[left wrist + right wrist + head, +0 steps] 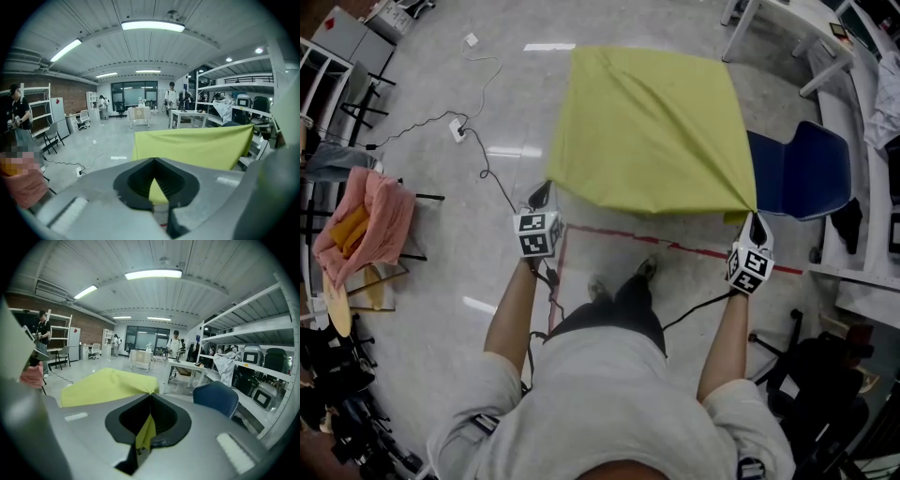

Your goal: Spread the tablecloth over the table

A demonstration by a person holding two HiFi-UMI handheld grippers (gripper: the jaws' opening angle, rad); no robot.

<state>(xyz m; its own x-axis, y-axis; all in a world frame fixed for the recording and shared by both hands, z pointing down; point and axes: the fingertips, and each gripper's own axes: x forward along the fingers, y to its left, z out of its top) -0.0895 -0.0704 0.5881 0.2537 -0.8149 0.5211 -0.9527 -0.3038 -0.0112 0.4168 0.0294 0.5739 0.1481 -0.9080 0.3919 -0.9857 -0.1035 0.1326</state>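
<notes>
Grey concrete floor (431,225) lies under a yellow-green tablecloth (647,131) at twelve o'clock; left gripper (542,192) and right gripper (757,218) each clamp a near corner.

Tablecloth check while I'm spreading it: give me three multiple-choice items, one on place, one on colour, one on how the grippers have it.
1. In the head view, where does the blue chair stand relative to the tablecloth?
A) to its right
B) to its left
C) on top of it

2. What colour is the tablecloth?
A) pink
B) yellow-green
C) white

3. What state are the left gripper and right gripper in?
A) both open, clear of the cloth
B) only the left shut on it
C) each shut on a near corner

Answers:
1 A: the chair shows just past the cloth's right edge.
2 B: it reads yellow-green in all three views.
3 C: each gripper view shows cloth pinched between closed fingers.
</notes>
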